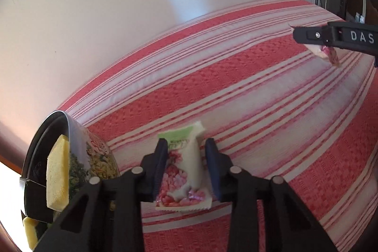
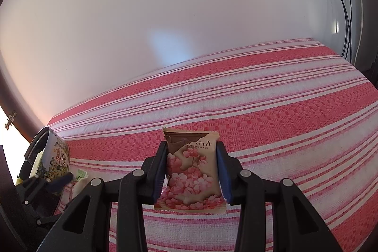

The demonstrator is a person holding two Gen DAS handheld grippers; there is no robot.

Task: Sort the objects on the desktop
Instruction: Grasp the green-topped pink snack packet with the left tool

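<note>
My left gripper [image 1: 186, 145] is shut on a white snack packet [image 1: 186, 171] with a green top and pink print, held just over the striped cloth beside a round printed tin [image 1: 78, 141]. Yellow sponge blocks [image 1: 57, 171] stand inside the tin. My right gripper [image 2: 191, 148] is shut on a brown and cream packet [image 2: 191, 176] with pink flowers, held above the cloth. In the left wrist view that gripper's finger [image 1: 307, 34] and its packet [image 1: 329, 56] show at the far right. The right wrist view shows the tin [image 2: 56, 155] and the green-topped packet [image 2: 80, 175] at lower left.
A red and white striped cloth [image 1: 236, 98] covers the table, which meets a pale wall [image 2: 165, 15] at the back. Cables [image 2: 347, 15] hang from a socket at the far right corner. The tin stands near the table's left edge.
</note>
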